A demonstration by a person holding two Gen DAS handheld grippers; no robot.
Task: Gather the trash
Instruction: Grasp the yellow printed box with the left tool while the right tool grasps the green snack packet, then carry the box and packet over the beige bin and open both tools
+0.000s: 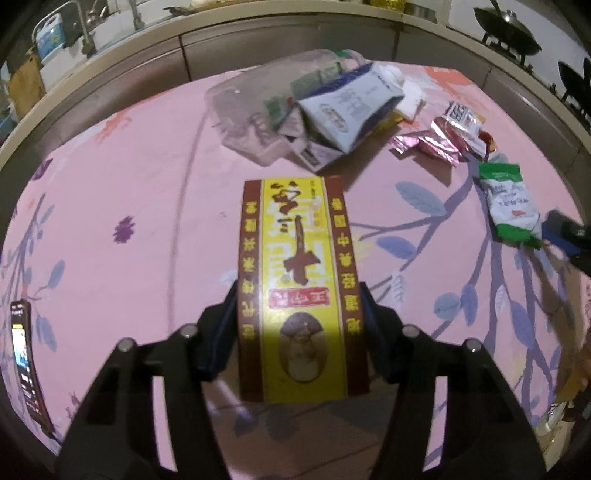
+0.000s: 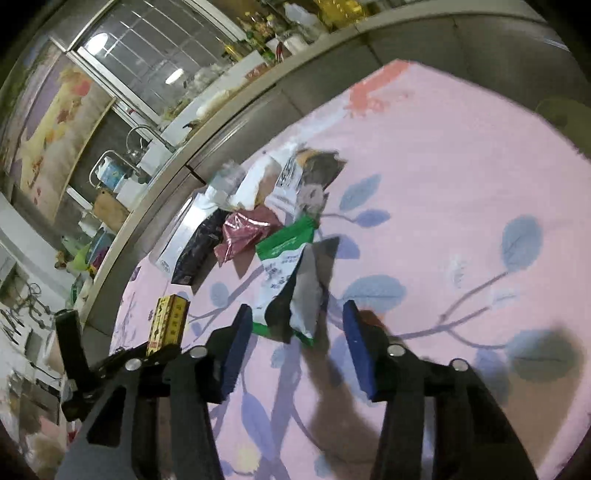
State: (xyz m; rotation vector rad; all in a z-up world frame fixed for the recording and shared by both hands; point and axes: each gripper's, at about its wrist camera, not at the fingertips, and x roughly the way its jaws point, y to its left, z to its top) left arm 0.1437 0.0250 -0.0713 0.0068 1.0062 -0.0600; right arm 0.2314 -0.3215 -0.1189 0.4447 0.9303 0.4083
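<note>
Home kitchen, sink faucet (image 2: 142, 131), wok (image 1: 506, 35), countertop (image 1: 258, 22)

The box (image 1: 299, 288), yellow with dark-red borders and printed characters, stands on end at the centre of the left wrist view. A clear bag (image 1: 258, 110) stuffed with cartons and packets lies at 12 o'clock from it. Pink foil wrappers (image 1: 436, 142) lie at 1 o'clock. A green-and-white packet (image 1: 509, 201) lies flat at 2 o'clock, its green ends crumpled; in the right wrist view it is blurred.
</note>
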